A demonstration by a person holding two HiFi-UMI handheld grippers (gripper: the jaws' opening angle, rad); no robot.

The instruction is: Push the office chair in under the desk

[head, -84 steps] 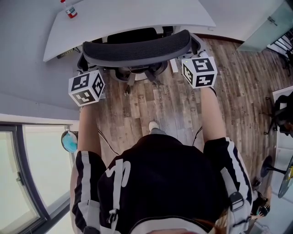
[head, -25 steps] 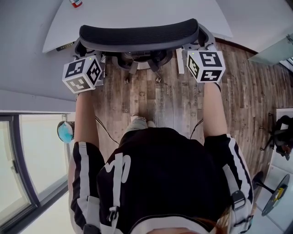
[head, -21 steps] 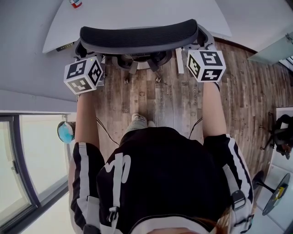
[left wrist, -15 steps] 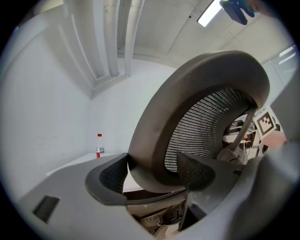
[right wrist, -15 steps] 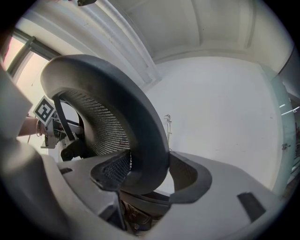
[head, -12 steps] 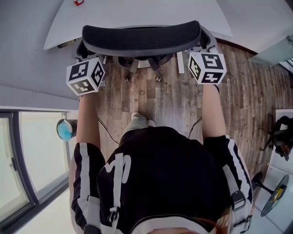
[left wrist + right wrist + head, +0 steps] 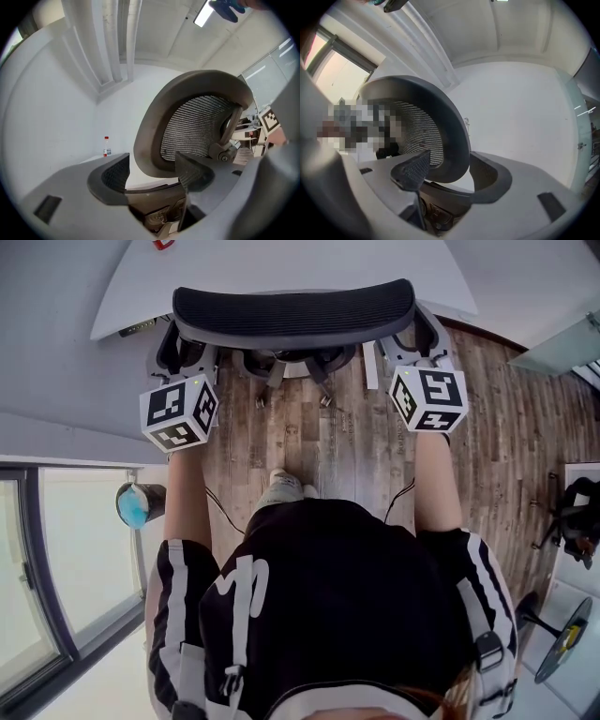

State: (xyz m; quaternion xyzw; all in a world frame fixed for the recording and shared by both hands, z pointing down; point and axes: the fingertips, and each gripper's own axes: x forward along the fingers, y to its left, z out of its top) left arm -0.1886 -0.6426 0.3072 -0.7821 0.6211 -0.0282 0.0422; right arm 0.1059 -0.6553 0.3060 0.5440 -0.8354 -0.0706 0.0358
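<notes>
The black mesh office chair [image 7: 295, 310] stands with its backrest against the curved white desk [image 7: 281, 266], seat and base [image 7: 291, 367] mostly under it. My left gripper [image 7: 180, 351] hovers by the backrest's left end, my right gripper [image 7: 420, 338] by its right end, both a little short of it. In the left gripper view the jaws of the left gripper [image 7: 150, 168] stand wide and are closing; the backrest rim [image 7: 145, 140] shows in the gap, untouched. The right gripper [image 7: 450, 173] is open, the backrest rim [image 7: 457, 136] just beyond its pads.
A small red-capped bottle [image 7: 106, 146] stands on the desk's far left. A grey wall and a window [image 7: 56, 596] run along the left, with a round blue thing [image 7: 136, 505] beside them. Cables lie on the wood floor [image 7: 347, 446]. Another chair [image 7: 577, 512] stands at the right.
The chair has rolled farther under the desk. In the last second both grippers have drawn back from the backrest ends toward the person.
</notes>
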